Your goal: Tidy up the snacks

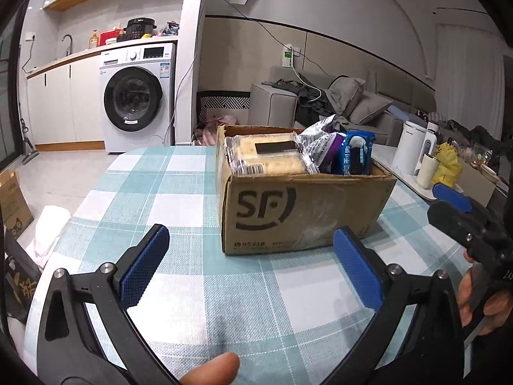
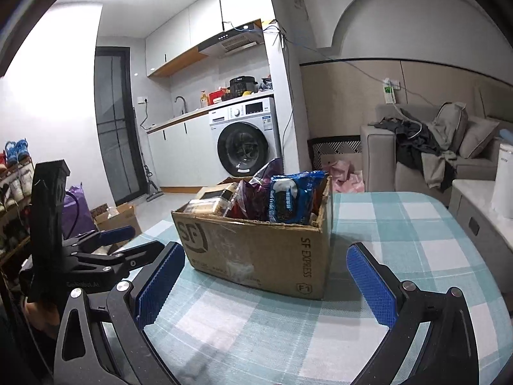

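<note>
Left wrist view: the left gripper (image 1: 251,263) is held above the checked tablecloth (image 1: 179,192) with jaws spread wide and nothing gripped. The cardboard box (image 1: 301,211) of snacks, among them a blue packet (image 1: 357,154), is seen standing just ahead. The right gripper (image 2: 266,284) is likewise wide open and empty, near the box.

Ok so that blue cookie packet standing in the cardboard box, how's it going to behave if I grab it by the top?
The blue cookie packet looks like glossy film, so the pads may slip and the top will probably crumple. It stands upright, wedged against neighbouring bags in the cardboard box, so it may drag them as it rises. Its contents are likely brittle; squeeze gently.
</note>
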Tool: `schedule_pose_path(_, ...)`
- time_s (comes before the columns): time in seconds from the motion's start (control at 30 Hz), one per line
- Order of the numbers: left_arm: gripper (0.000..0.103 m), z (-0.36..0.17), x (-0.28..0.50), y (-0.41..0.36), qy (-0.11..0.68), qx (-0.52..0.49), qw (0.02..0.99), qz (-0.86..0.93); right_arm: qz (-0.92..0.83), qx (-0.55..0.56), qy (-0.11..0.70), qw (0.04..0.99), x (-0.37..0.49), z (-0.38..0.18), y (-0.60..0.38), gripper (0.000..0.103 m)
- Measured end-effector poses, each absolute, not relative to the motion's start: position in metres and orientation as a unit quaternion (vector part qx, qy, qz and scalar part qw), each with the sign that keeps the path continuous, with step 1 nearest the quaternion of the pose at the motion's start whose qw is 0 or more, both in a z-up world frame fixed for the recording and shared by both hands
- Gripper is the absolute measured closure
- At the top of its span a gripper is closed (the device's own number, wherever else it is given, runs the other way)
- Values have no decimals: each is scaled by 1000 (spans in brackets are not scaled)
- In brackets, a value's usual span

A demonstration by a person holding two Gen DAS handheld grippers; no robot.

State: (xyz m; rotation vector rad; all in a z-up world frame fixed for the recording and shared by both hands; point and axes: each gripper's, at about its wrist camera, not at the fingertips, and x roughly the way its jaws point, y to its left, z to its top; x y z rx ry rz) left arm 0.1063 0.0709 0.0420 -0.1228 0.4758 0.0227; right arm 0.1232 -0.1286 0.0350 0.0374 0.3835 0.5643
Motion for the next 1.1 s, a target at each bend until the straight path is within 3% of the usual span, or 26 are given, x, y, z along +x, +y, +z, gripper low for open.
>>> schedule_pose_path(1.1, 1, 39, 94, 66, 208, -51, 977, 3, 280, -9, 169, 945, 117, 31, -120, 0)
